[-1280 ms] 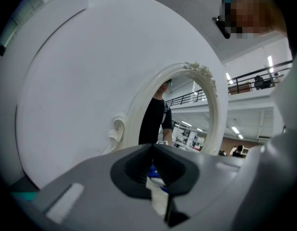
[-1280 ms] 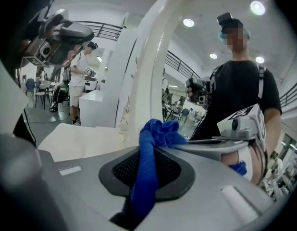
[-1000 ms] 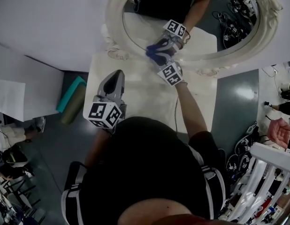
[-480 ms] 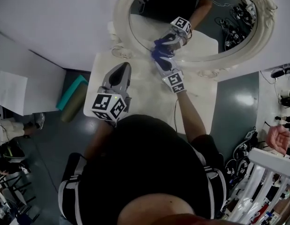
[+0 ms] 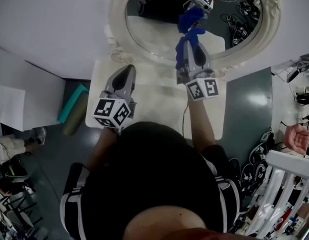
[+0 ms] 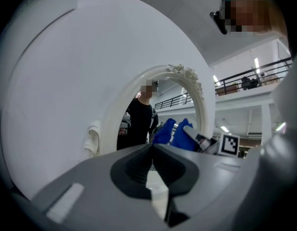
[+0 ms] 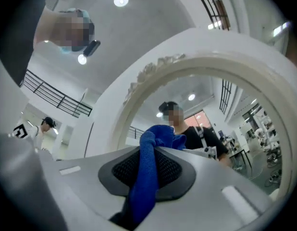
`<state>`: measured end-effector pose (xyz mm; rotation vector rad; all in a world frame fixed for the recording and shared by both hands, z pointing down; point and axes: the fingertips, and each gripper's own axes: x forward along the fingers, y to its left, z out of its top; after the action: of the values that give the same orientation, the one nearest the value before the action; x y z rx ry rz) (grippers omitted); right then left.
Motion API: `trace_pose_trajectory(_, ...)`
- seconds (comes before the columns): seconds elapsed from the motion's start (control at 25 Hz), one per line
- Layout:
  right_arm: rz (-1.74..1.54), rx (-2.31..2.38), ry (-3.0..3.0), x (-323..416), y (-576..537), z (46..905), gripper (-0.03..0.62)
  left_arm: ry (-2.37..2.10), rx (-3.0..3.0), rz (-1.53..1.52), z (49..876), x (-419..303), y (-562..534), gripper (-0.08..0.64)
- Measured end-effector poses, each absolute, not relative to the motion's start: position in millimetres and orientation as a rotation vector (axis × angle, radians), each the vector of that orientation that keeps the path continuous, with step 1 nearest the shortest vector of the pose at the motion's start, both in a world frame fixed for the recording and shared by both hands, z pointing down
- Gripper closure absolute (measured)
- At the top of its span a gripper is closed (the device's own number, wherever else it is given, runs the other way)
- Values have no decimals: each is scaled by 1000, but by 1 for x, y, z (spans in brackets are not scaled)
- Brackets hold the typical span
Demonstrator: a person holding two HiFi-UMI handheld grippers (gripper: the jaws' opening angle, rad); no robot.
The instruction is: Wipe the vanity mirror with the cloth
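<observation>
Clamping down hard, the right gripper (image 5: pixel 191 46) has the blue cloth (image 5: pixel 183 51) pinched between its jaws. In the right gripper view the jaws close on a blue band that runs up through the gripper (image 7: pixel 151 153), and the cloth (image 7: pixel 147 177) bunches out past the tips at 12 o'clock. From the head view, that bunch sits at the 12 o'clock end of the gripper, right on the lower part of the glass of the vanity mirror (image 5: pixel 154 26), at about 1 o'clock from the middle of the picture. The cloth seems to meet its own blue reflection there, so it looks pressed against the glass. The mirror's ornate white frame (image 7: pixel 139 93) arcs over the top of the right gripper view. Over at 9 o'clock, the left gripper (image 5: pixel 125 74) hovers above the white vanity top (image 5: pixel 154 101), pointing toward 12 o'clock, well apart from the cloth and short of the mirror's rim. Its own view shows the left gripper (image 6: pixel 152 147) with jaws brought together and nothing between them. Beyond those tips the mirror frame (image 6: pixel 200 105) stands against the white wall (image 6: pixel 67 71), and at 1 o'clock the cloth (image 6: pixel 168 133) shows with the right gripper (image 6: pixel 202 139) just beside it.
</observation>
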<state>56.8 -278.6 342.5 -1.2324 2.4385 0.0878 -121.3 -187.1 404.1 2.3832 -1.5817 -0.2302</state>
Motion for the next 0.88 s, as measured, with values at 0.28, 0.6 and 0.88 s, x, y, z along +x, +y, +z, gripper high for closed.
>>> trace_pose_trajectory(0.28,411,-1402,2123,125,-277,216,528,-1577,2401,-238,399,-121,-191,548)
trace_pose_trajectory(0.6,497,-1518,2053,153,-311,170,528,-1550,2389,-236,404,-116,-189,548)
trace_pose_trajectory(0.88,525,-1557,2077,144,-321,166,528,-1559,2365,-238,409,-119,-194,548)
